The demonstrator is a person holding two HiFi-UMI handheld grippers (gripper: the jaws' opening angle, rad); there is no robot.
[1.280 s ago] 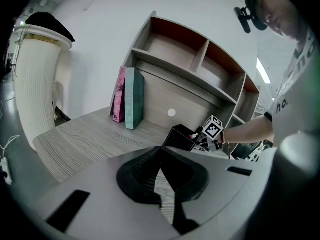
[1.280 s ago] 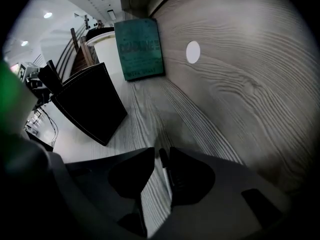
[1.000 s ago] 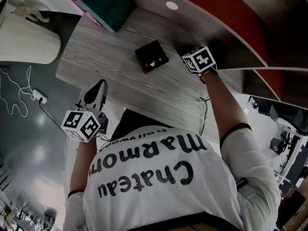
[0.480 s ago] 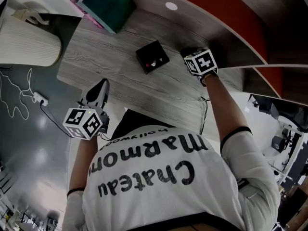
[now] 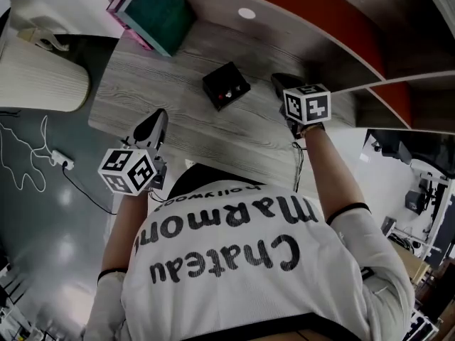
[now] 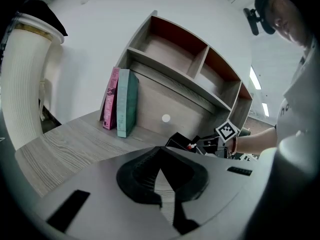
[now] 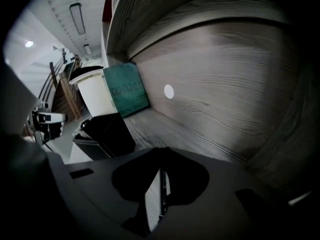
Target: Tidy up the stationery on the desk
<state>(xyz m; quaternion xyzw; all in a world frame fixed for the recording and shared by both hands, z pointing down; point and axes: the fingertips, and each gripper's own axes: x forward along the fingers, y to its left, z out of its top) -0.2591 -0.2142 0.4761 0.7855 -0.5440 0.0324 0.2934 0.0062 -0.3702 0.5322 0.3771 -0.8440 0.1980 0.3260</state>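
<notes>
A black pen holder [image 5: 225, 86] with something red inside stands mid-desk; it also shows in the left gripper view [image 6: 176, 142] and the right gripper view [image 7: 107, 134]. My right gripper [image 5: 283, 84] hovers right of it near the back panel. Its jaws [image 7: 161, 171] are closed on a thin dark pen-like item [image 7: 162, 189], seen edge-on. Over the desk's front edge my left gripper [image 5: 151, 128] points at the holder. It is shut with nothing held [image 6: 161, 156].
A teal book [image 5: 160, 9] and a pink book [image 6: 111, 99] stand upright at the desk's back left, under the shelf unit [image 6: 190, 59]. A white ribbed cylinder [image 5: 39, 66] sits left of the desk. A cable [image 5: 302, 158] hangs off the front edge.
My right gripper has pulled back from the back panel, toward the person and slightly right. My left gripper has crept forward over the desk's edge.
</notes>
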